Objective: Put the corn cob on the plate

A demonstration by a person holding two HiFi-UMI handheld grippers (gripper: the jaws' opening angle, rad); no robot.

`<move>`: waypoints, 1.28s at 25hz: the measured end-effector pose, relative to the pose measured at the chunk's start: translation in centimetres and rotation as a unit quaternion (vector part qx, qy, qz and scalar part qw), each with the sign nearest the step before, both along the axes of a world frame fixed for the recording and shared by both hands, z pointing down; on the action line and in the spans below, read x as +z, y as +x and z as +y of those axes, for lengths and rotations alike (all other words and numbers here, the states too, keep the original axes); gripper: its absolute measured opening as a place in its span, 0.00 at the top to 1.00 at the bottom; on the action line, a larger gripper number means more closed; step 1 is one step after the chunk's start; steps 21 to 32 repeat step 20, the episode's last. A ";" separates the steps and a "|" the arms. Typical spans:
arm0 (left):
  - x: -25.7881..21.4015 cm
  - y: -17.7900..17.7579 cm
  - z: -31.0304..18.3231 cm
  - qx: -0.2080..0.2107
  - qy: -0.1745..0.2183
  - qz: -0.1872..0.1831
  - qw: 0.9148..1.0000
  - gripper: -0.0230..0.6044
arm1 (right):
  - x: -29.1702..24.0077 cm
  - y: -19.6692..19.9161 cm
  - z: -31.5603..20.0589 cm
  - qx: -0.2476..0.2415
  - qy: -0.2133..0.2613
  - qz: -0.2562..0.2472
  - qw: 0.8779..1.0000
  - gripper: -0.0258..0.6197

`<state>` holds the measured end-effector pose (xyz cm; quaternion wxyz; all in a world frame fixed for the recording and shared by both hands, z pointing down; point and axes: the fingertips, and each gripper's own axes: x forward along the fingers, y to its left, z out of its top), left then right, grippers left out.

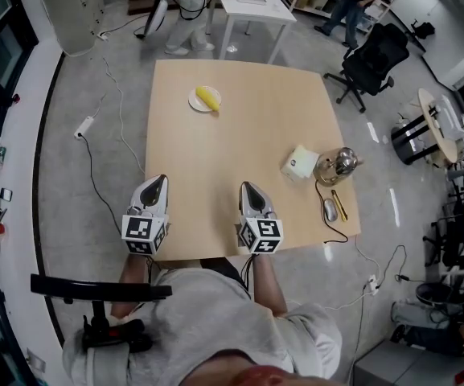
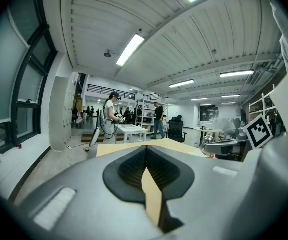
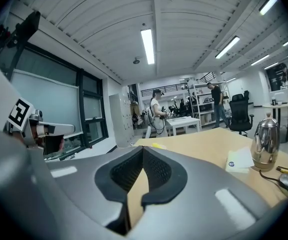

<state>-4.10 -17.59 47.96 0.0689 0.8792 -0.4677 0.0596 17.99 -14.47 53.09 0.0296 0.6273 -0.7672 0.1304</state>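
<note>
The yellow corn cob (image 1: 208,96) lies on a small white plate (image 1: 195,101) at the far side of the wooden table (image 1: 240,135). In the right gripper view the corn cob (image 3: 157,145) shows as a small yellow streak far ahead. My left gripper (image 1: 161,179) hovers over the table's near left edge, jaws shut with nothing between them. My right gripper (image 1: 245,185) sits beside it near the front edge, also shut and holding nothing. Both point toward the far side, well short of the plate. The jaw tips meet in the left gripper (image 2: 146,148) and right gripper (image 3: 143,148) views.
At the right of the table stand a white box (image 1: 301,162), a metal kettle (image 1: 335,166), a mouse (image 1: 330,209) and a yellow pen (image 1: 339,204). Beyond it are a black office chair (image 1: 374,59), a white table (image 1: 252,2) and people.
</note>
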 end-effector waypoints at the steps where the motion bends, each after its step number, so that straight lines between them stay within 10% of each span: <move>1: -0.1 0.1 0.1 0.001 -0.001 0.000 1.000 0.93 | 0.0 0.0 0.0 -0.001 0.000 -0.001 1.000 0.95; 32: 0.5 0.4 0.1 0.008 -0.005 -0.005 1.000 0.93 | 0.5 -0.1 0.4 -0.004 -0.008 -0.011 1.000 0.95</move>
